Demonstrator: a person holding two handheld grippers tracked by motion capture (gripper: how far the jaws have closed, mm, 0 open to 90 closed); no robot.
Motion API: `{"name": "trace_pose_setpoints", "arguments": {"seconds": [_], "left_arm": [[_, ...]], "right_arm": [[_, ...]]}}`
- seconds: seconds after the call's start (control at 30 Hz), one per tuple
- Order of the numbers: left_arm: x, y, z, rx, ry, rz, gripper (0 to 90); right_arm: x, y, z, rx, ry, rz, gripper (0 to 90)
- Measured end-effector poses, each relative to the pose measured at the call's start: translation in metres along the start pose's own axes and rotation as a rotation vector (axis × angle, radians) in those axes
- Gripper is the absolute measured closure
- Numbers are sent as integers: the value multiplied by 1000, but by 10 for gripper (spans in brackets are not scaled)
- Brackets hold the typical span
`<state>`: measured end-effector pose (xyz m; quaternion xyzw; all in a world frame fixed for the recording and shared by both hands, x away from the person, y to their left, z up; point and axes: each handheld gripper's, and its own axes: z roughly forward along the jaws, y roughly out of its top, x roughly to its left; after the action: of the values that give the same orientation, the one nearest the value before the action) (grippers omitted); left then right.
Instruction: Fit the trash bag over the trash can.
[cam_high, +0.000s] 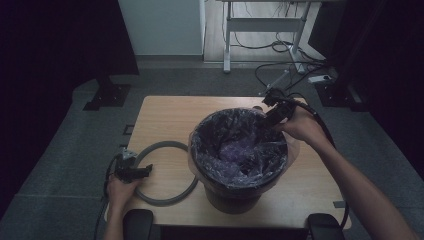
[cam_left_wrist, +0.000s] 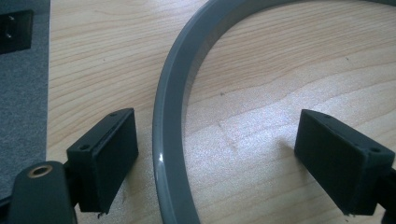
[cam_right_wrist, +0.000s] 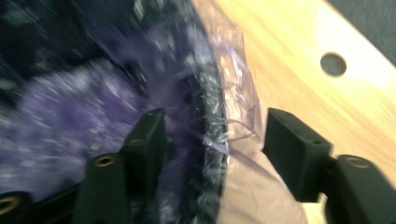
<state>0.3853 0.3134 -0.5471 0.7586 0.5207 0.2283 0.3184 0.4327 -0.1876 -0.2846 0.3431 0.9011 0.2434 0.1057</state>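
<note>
A black bin lined with a purple plastic bag stands on the wooden table, right of centre. My right gripper is at the bin's far right rim. In the right gripper view its jaws straddle the bag-covered rim without pressing on it, one jaw inside and one outside, so it is open. A grey ring lies flat to the left of the bin. My left gripper rests at the ring's left side, open, and the ring band passes between its jaws untouched.
The table's left edge and grey carpet lie close to my left gripper. A round hole marks the tabletop near the bin. Beyond the table stand a white desk frame, floor cables and a black stand.
</note>
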Motion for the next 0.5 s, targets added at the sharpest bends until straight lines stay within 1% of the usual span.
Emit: {"name": "trace_pose_setpoints", "arguments": {"seconds": [0.03, 0.1, 0.2, 0.27, 0.3, 0.37, 0.43, 0.47, 0.5], "left_arm": [[0, 0, 0, 0, 0, 0, 135], [0, 0, 0, 0, 0, 0, 135], [0, 0, 0, 0, 0, 0, 135], [0, 0, 0, -1, 1, -1, 136], [-1, 0, 0, -1, 1, -1, 136], [-1, 0, 0, 0, 1, -2, 136], [-1, 0, 0, -1, 1, -1, 136], [-1, 0, 0, -1, 1, -2, 136], [-1, 0, 0, -1, 1, -2, 136]], "right_arm": [[1, 0, -8, -31, 2, 6, 349], [3, -2, -25, -66, -6, 4, 346], [10, -7, -46, -80, -37, -4, 364], [13, -13, -53, -65, -50, -2, 418], [14, -16, -53, -42, -54, -5, 460], [14, -24, -49, 16, -54, 6, 541], [13, -32, -39, 60, -30, 23, 561], [12, -35, -33, 68, 0, 36, 566], [11, -36, -27, 73, 19, 39, 566]]}}
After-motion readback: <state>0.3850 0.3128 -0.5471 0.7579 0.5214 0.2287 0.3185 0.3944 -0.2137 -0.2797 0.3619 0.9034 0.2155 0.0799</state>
